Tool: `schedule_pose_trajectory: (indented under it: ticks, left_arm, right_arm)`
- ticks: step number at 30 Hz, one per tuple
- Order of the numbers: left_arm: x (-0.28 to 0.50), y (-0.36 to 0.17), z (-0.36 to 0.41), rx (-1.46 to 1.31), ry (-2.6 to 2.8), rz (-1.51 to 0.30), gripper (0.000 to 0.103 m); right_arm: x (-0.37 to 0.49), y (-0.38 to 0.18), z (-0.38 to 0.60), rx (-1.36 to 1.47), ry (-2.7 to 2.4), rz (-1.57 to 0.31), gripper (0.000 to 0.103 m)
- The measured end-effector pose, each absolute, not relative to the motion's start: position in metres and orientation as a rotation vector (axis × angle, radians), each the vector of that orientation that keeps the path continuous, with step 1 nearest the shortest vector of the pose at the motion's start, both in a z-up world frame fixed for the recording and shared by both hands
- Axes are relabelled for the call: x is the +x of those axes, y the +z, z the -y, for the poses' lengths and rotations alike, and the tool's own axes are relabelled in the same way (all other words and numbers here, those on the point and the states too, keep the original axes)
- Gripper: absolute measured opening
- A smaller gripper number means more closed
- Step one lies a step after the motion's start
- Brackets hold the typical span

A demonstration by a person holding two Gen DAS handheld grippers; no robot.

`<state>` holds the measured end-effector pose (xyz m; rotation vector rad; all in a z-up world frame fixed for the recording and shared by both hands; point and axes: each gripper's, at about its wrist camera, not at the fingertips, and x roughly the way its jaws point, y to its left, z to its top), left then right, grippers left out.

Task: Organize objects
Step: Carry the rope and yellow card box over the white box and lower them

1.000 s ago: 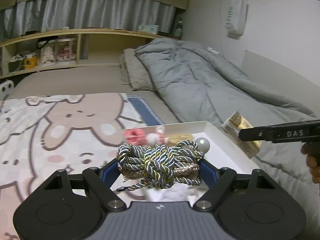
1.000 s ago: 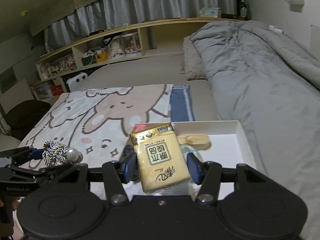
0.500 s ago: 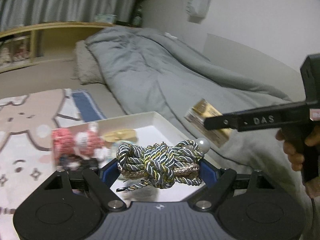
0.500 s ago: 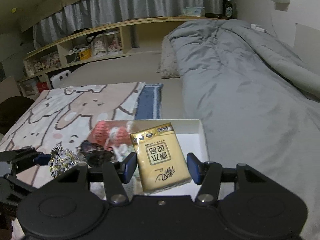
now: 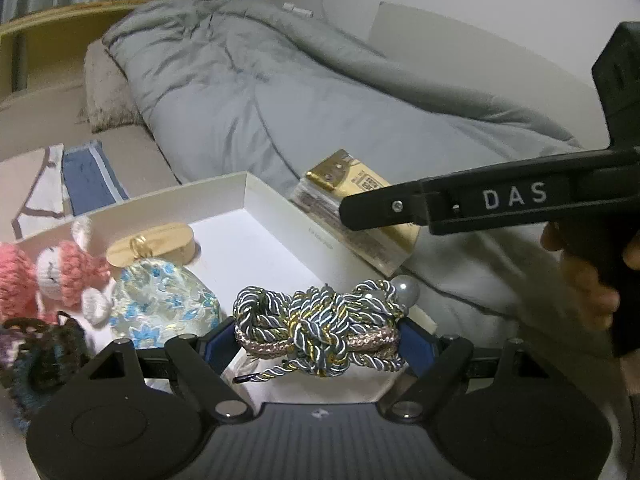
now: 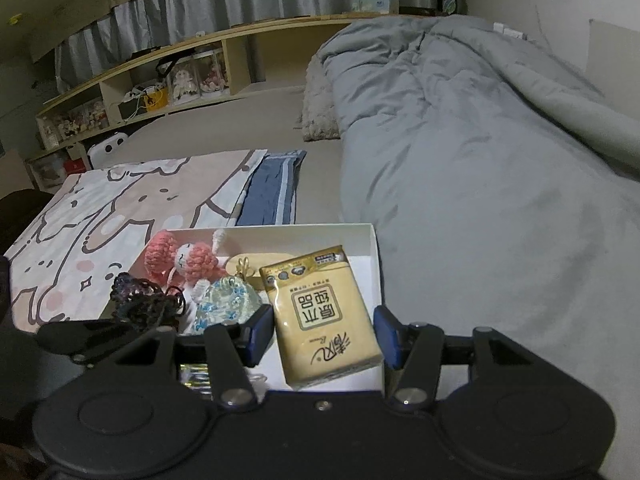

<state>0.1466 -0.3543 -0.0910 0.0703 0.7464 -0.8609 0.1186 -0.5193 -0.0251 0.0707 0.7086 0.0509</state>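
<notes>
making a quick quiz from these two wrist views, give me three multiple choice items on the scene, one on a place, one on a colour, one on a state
1. Where does the knitted bunny lie?
A. inside the white box
B. on the grey duvet
C. on the wooden shelf

2. What colour is the tissue pack in the right gripper?
A. blue
B. golden yellow
C. red

3. What state is the left gripper in?
A. open and empty
B. lying in the box
C. shut on the knotted cord bundle

Answers:
1. A: the pink and white bunny sits within the box walls, beside the floral pouch.
2. B: the wrapper is golden yellow with dark print.
3. C: the blue pads press on both ends of the bundle.
</notes>
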Motion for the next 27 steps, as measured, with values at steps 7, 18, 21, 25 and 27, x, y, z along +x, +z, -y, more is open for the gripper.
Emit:
schedule_pose_trajectory:
  ticks: [7,18,21,25,27]
  left_arm:
    - [0.166,-0.115,0.371,0.081,-0.885,-0.797,0.083]
    - [0.17,-0.129,0.381,0.168,-0.937,-0.787,0.084]
    - [0.173,-0.131,0.383,0.167,-0.936,-0.782,0.089]
    - [0.174,-0.131,0.385,0.155,-0.939,-0.797,0.095]
    - [0.173,-0.129,0.384,0.156,-0.939,-0.798,0.095]
  right_arm:
    - [0.151,-0.047,0.514,0.008,0.114,-0.757,0.055]
    - [0.193,-0.085,0.512,-0.05,0.145,-0.856,0.056]
    - [0.195,-0.088,0.517,-0.013,0.114,-0.848,0.063]
    - [0.191,-0.085,0.525,0.028,0.102,-0.837,0.067]
    - [0.188,-0.082,0.525,0.029,0.102,-0.835,0.067]
